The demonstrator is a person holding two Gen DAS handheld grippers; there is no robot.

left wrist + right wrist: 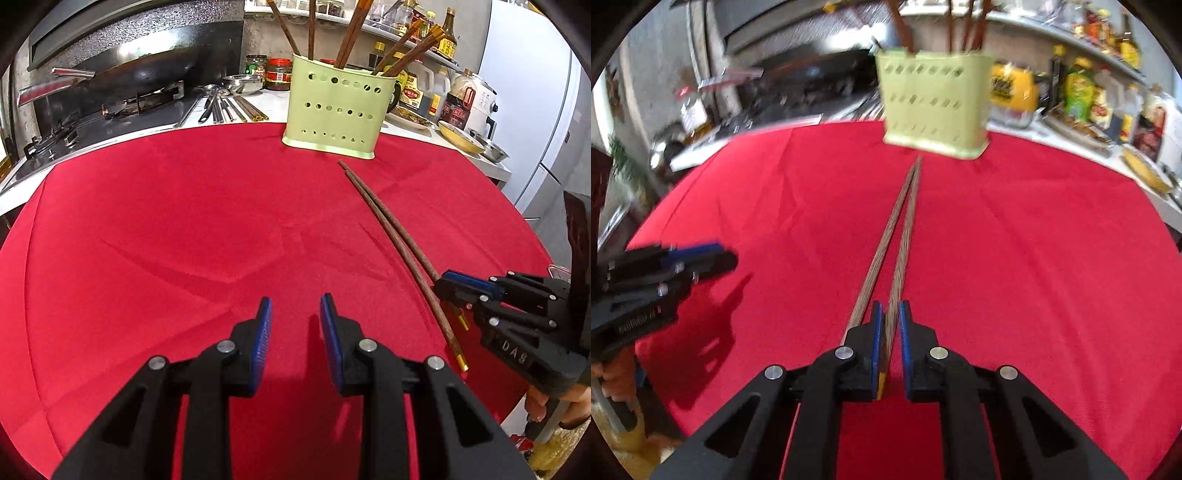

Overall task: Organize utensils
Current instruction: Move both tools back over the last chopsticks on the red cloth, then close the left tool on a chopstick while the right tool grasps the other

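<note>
Right wrist view: our right gripper (889,314) pinches one chopstick (899,258) on the red cloth (1034,258), left gripper (295,314) part-open and empty, so we lift gently toward the green holder (934,107).

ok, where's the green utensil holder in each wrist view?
Left wrist: green utensil holder top centre, on the far edge of the red cloth.
Right wrist: top centre, slightly right, blurred.
Shared landmark: the loose chopsticks pointing at its base.
</note>
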